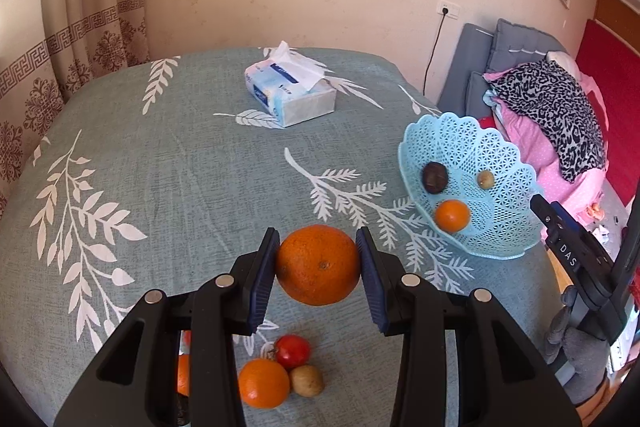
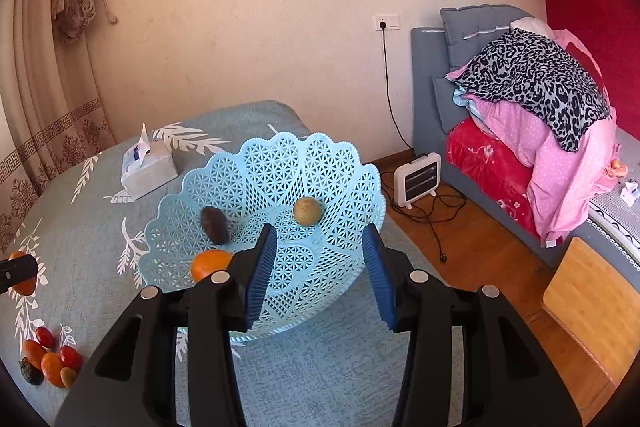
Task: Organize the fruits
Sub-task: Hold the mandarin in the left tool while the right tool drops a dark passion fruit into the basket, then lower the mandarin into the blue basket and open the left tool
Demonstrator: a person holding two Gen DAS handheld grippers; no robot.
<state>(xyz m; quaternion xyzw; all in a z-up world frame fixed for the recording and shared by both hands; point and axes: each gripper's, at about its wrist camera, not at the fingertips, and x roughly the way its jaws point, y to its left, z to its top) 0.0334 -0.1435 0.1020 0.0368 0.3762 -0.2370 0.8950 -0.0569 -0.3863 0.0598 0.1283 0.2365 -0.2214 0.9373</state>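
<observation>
My left gripper (image 1: pixel 318 233) is shut on a large orange (image 1: pixel 318 267), held a little above the teal leaf-print tablecloth (image 1: pixel 160 187). Below it lies a cluster of loose fruit: a small orange (image 1: pixel 263 383), a red fruit (image 1: pixel 293 351) and a tan one (image 1: pixel 307 381). To the right stands a light-blue lattice basket (image 1: pixel 440 131) with a dark brown fruit (image 1: pixel 435 177), a small tan fruit (image 1: pixel 485 179) and a small orange (image 1: pixel 452 215) inside. My right gripper (image 2: pixel 320 229) hovers over the basket's (image 2: pixel 280 147) near side, open, with nothing pressed between its pads.
A tissue box (image 1: pixel 288 91) sits at the back of the table. The table's right edge runs just past the basket. On the floor beyond it are a small white heater (image 2: pixel 418 179) with cables and a wooden stool (image 2: pixel 592 303). A bed piled with bedding (image 2: pixel 540 107) stands behind them.
</observation>
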